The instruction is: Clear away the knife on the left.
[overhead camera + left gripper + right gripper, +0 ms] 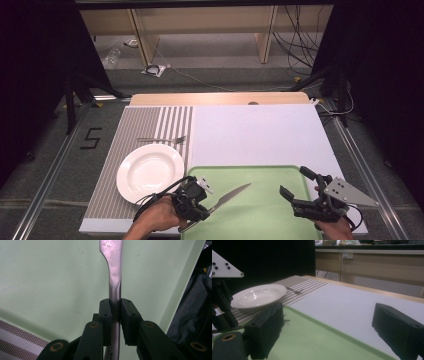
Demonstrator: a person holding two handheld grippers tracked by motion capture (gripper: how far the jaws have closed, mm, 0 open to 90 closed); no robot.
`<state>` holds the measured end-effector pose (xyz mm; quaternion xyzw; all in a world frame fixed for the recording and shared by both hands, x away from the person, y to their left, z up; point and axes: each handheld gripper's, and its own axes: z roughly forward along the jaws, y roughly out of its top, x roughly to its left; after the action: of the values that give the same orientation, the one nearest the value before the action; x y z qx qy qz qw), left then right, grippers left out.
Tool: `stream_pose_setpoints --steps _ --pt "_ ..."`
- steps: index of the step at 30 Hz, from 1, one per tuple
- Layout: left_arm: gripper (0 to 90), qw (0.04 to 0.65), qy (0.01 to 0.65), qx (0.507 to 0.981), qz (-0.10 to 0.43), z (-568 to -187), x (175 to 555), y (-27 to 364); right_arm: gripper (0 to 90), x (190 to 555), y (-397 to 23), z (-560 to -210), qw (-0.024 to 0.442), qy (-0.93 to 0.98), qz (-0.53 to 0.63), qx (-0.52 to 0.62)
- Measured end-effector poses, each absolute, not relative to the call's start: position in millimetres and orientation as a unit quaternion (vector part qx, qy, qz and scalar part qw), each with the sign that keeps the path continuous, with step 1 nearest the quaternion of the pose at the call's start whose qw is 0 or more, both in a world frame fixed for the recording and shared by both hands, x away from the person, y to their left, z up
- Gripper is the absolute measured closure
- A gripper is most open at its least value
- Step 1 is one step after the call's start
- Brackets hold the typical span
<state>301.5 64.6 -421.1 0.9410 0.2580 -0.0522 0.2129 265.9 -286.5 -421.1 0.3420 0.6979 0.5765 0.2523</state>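
Note:
My left gripper is shut on the handle of a steel table knife, whose blade points up and to the right over the green tray. In the left gripper view the knife runs straight up from between the two pads, which press on its handle above the tray. My right gripper hangs open over the tray's right part, nothing between its jaws. In the right gripper view its fingertips stand wide apart above the tray.
A white plate rests on the striped placemat at the left, with a fork lying behind it. The plate and fork appear in the right gripper view. A white mat covers the table beyond the tray.

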Motion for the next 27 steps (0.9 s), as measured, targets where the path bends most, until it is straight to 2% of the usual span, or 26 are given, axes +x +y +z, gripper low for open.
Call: stream_pose_setpoints --steps 27 --pt "79.4 0.151 0.223 0.961 -0.061 -449 290 25 11.6 266 -286 -421 0.252 0.699 0.577 0.34"
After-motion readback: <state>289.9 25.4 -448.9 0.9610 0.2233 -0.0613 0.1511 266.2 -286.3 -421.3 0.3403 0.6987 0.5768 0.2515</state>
